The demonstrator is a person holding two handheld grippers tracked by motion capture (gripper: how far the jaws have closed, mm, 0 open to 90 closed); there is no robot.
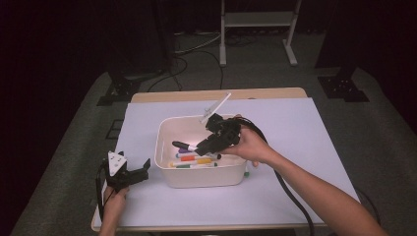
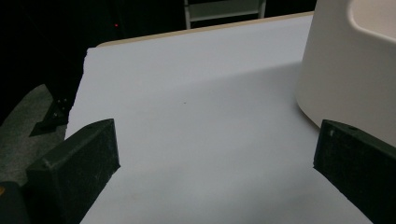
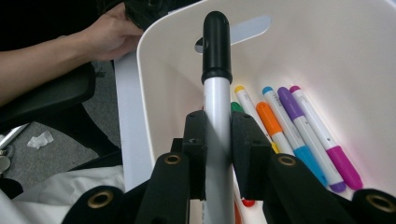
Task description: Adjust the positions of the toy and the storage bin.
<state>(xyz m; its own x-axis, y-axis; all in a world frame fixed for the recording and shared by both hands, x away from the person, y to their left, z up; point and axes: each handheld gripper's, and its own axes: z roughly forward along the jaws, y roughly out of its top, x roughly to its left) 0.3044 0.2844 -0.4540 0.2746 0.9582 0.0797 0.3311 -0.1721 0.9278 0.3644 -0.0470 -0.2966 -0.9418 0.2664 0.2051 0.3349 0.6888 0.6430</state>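
A white bin (image 1: 202, 179) stands in the middle of the table with several coloured markers (image 1: 194, 161) lying in it. My right gripper (image 1: 205, 142) reaches into the bin from the right and is shut on a white marker with a black cap (image 3: 216, 84), which points along the jaws over the other markers (image 3: 289, 126). My left gripper (image 1: 129, 173) rests open on the white sheet just left of the bin, nothing between its fingers (image 2: 74, 163). The bin's outer wall (image 2: 345, 79) rises close by its right jaw.
A white sheet (image 1: 305, 128) covers the table. Another white pen-like thing (image 1: 215, 108) sticks up at the bin's far rim. A small green-and-white object (image 1: 247, 172) lies by the bin's right front corner. A white frame (image 1: 255, 24) and dark stands are on the floor beyond.
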